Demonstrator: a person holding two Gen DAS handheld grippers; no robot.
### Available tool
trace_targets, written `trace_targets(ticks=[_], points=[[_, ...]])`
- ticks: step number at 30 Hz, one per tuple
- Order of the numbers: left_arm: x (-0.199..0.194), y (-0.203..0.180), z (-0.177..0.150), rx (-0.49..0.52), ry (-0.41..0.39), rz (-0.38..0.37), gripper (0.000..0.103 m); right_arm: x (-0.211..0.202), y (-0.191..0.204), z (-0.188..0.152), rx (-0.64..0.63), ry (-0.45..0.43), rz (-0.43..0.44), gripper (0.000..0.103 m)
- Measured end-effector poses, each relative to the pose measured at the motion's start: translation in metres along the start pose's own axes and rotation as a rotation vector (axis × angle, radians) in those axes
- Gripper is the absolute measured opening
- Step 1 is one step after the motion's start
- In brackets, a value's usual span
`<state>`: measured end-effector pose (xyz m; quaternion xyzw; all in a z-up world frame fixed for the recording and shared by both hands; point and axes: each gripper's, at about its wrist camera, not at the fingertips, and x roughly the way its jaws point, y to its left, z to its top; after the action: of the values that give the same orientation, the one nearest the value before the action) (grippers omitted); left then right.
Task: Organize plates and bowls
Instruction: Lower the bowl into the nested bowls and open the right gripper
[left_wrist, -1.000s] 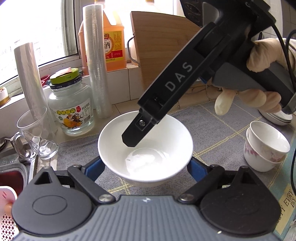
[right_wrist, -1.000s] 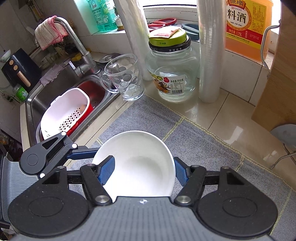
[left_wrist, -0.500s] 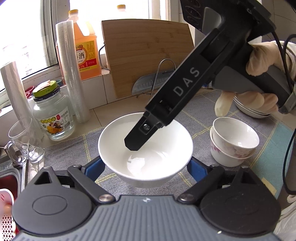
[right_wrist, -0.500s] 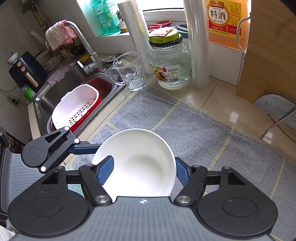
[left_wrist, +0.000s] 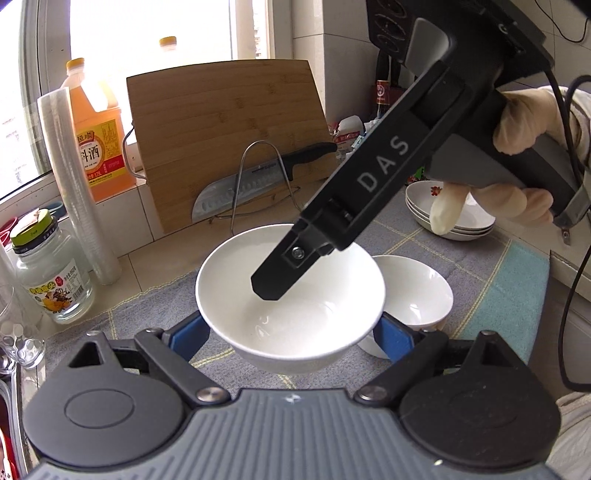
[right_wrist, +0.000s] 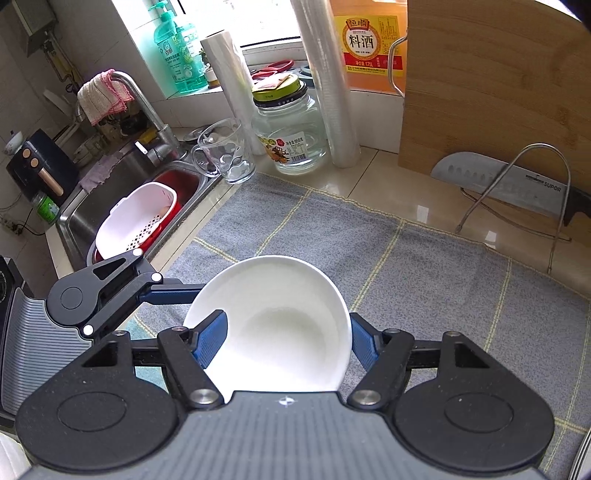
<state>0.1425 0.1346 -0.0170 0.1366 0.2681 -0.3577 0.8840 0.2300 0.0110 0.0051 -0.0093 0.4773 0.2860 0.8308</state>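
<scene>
White bowl: the white bowl (left_wrist: 291, 310) is round, smooth and glossy, with nothing in it, and sits lifted above the grey mat (right_wrist: 424, 280).
Left hand-held gripper: the left hand-held gripper (left_wrist: 291, 334) has its blue pads spread wide, one on each outer side of the bowl's wall, gripping it.
Right hand-held gripper: the right hand-held gripper (right_wrist: 288, 341) has one blue finger inside the bowl and the other outside the rim, clamped on the wall; in the left wrist view its black finger reaches down into the bowl's hollow.
Hand: a gloved hand (left_wrist: 517, 173) holds the right tool's grip.
Stacked bowls: just right of the held bowl, lower down, a white bowl sits nested in another bowl (left_wrist: 413, 295) on the mat.
Plates: a stack of shallow white plates (left_wrist: 458, 221) with a red flower print lies farther right at the back.
Glass jar: a clear jar (right_wrist: 291, 133) with a green-yellow lid stands on the table by the window ledge; its contents look clear.
Glass mug: an empty dimpled glass mug (right_wrist: 225, 155) stands beside the sink.
Sink: the steel sink (right_wrist: 92, 206) holds a white perforated basket (right_wrist: 136, 221) over a red basin.
Behind: a bamboo cutting board (left_wrist: 229, 140) leans upright, a wire rack with a cleaver (left_wrist: 243, 188) before it.
Ledge: an orange bottle of cooking wine (left_wrist: 99, 144) and two tall rolls of clear plastic (left_wrist: 79, 192).
Mat texture: woven grey cloth with thin yellow lines, and a blue patch at the right edge.
</scene>
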Motion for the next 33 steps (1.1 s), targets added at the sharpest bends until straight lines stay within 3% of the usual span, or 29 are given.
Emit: trace_targets(ticks=[15, 22, 33], points=[[0.035, -0.051, 0.025, 0.050, -0.018, -0.145, 0.094, -0.058, -0.045, -0.042, 0.107, -0.068, -0.123, 0.076], [0.052, -0.060, 0.025, 0.051, 0.009, -0.184, 0.094, -0.061, -0.061, -0.057, 0.151, -0.057, -0.141, 0.077], [0.058, -0.059, 0.015, 0.037, 0.042, -0.187, 0.094, -0.045, -0.068, -0.065, 0.171, -0.029, -0.129, 0.077]])
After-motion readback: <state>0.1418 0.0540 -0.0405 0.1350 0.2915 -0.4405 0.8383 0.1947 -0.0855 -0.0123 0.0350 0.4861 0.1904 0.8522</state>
